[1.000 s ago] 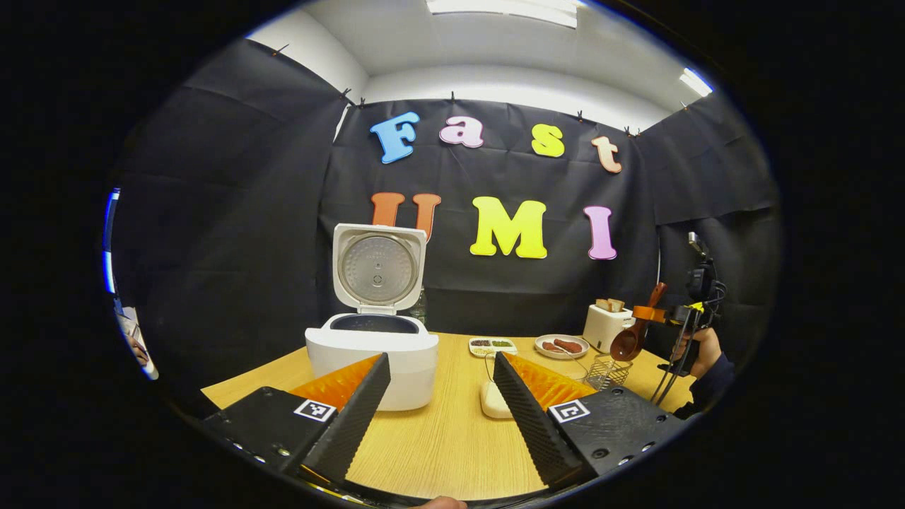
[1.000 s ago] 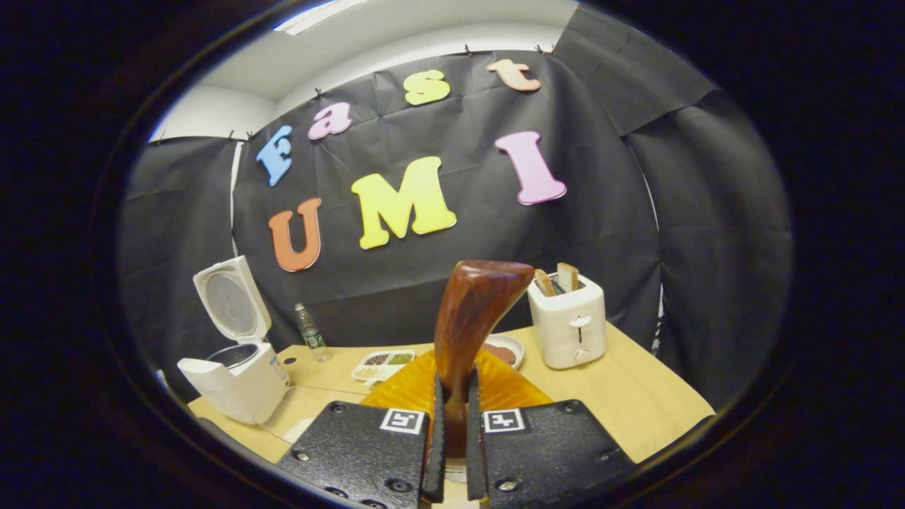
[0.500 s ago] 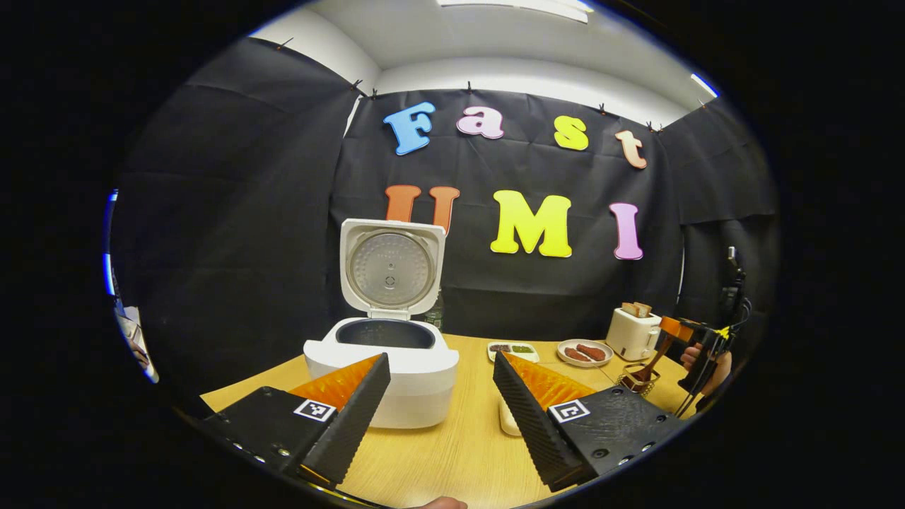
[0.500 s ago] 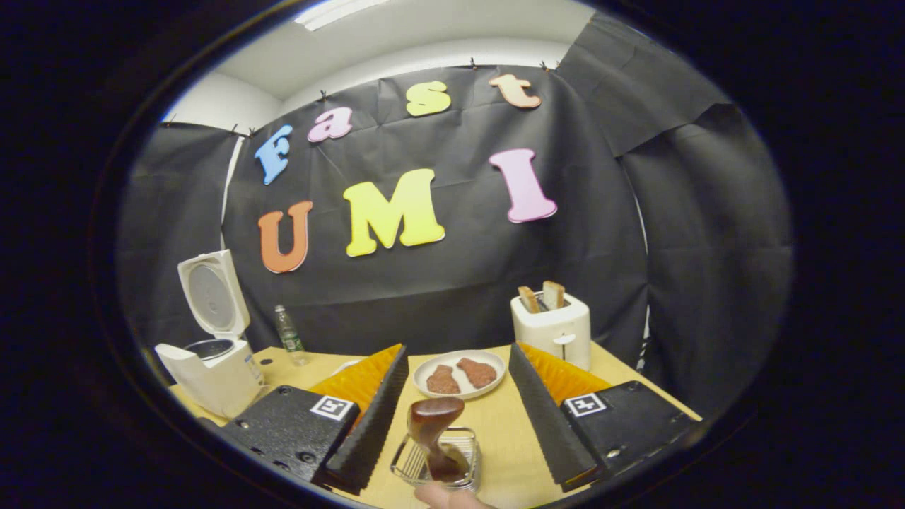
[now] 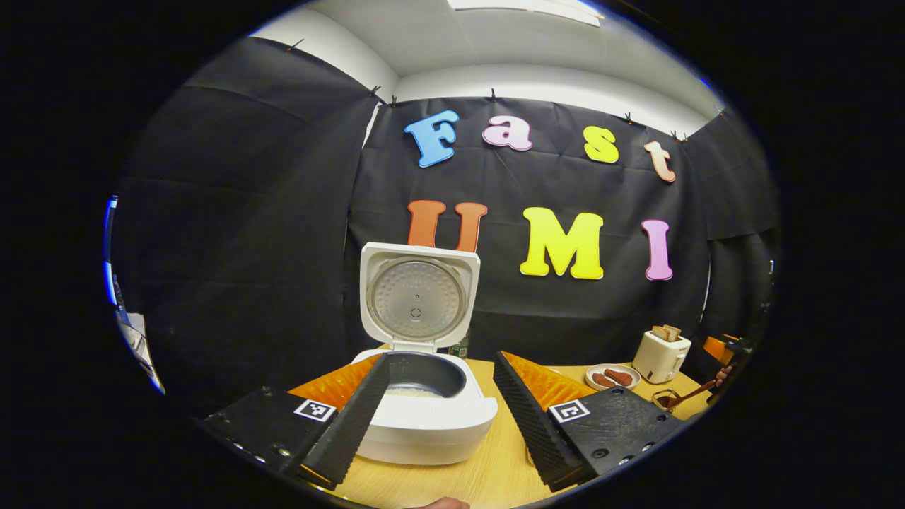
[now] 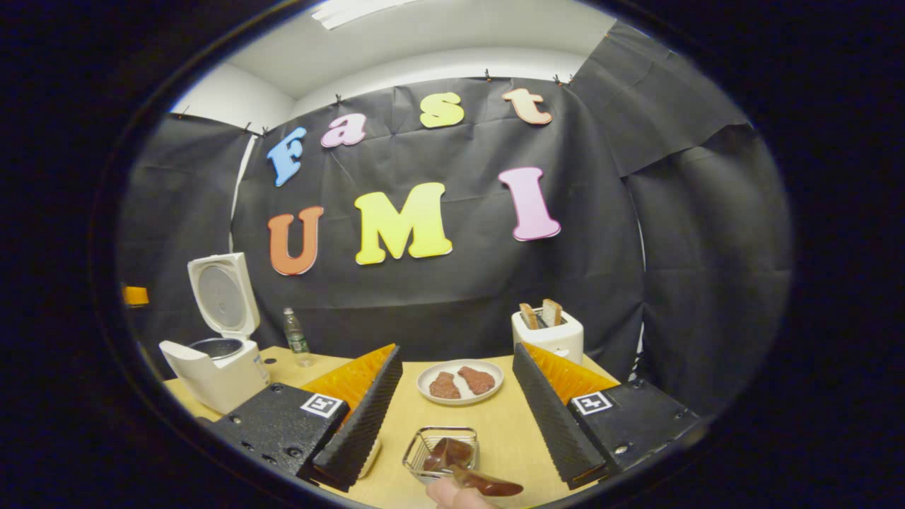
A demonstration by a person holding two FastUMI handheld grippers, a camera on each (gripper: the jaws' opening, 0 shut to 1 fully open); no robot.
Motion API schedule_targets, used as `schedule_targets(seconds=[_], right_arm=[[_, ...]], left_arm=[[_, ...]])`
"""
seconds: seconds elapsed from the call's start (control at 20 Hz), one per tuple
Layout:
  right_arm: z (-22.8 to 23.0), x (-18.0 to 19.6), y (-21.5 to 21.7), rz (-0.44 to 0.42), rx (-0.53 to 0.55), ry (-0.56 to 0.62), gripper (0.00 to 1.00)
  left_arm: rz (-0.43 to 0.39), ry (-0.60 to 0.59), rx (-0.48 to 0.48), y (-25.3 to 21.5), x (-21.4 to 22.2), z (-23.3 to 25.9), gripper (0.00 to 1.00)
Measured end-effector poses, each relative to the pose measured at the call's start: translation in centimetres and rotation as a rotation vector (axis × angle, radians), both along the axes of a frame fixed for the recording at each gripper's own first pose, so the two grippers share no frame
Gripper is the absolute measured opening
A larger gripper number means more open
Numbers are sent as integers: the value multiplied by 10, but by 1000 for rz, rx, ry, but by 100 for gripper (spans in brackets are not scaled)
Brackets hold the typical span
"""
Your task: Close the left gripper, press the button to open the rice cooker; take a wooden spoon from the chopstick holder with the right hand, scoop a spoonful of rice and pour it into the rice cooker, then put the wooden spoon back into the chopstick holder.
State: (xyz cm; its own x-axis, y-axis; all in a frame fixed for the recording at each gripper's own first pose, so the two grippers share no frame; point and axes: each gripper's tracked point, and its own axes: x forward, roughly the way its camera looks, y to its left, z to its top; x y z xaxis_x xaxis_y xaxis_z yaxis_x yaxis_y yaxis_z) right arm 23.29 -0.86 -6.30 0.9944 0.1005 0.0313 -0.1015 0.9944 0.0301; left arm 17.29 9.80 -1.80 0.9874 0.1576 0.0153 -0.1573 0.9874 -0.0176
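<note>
So over on my left, the rice cooker (image 5: 424, 417) sits right in front of my left gripper (image 5: 442, 396), lid flipped straight up and the inner pot open with what looks like a bit of rice at the bottom; my left jaws are spread wide with nothing in them. Moving right across the tabletop (image 6: 509, 431), there's a bottle (image 6: 295, 341) at the back, then a plate (image 6: 459, 382) with a couple of browned pieces on it, and a toaster (image 6: 550, 334) with bread sticking out near the far right edge. My right gripper (image 6: 456, 417) hangs just above the chopstick holder (image 6: 440, 452), jaws released and wide apart, and the wooden spoon (image 6: 470, 472) rests in that wire basket, leaning out toward me with its handle tilted over the rim. I'd guess the spoon is light, stiff and kinda smooth, so if it needs straightening, the mid-handle is the spot to pinch. The holder looks light too, probably easy to tip with a nudge. Plenty of open tabletop between holder and plate, but the near edge is close.
</note>
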Motion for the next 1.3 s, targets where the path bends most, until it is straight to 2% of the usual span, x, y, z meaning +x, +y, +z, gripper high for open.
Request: schedule_targets(seconds=[0.1, 0.2, 0.25, 0.3, 0.45, 0.55, 0.65, 0.8, 0.95, 1.0, 1.3], right_arm=[[1, -11, 5, 27, 10, -2, 98], [1, -19, 4, 31, 19, -6, 100], [-1, -22, 4, 36, 18, 0, 97], [-3, -25, 5, 42, 16, 6, 100], [-1, -33, 9, 67, 25, 2, 97], [-1, -36, 14, 89, 33, 2, 100], [-5, -35, 17, 107, 34, 8, 97], [-8, -34, 24, 133, 45, 14, 100], [-15, -31, 31, 146, 41, 21, 97], [-18, -30, 32, 149, 38, 22, 100], [-21, -22, 34, 168, 25, 9, 100]], left_arm=[[15, -3, 5, 11, 11, 14, 94], [19, -5, 15, 19, 24, 27, 94], [20, -9, 21, 22, 30, 35, 94], [20, -11, 30, 24, 36, 42, 94], [0, -25, 62, 26, 59, 66, 94], [-11, -25, 68, 28, 77, 80, 94], [-25, -28, 71, 29, 95, 91, 94], [-25, -33, 87, 38, 123, 106, 94], [-30, -61, 89, 44, 154, 126, 93], [-37, -68, 87, 45, 164, 132, 94], [-24, -123, 64, 75, 231, 157, 93]])
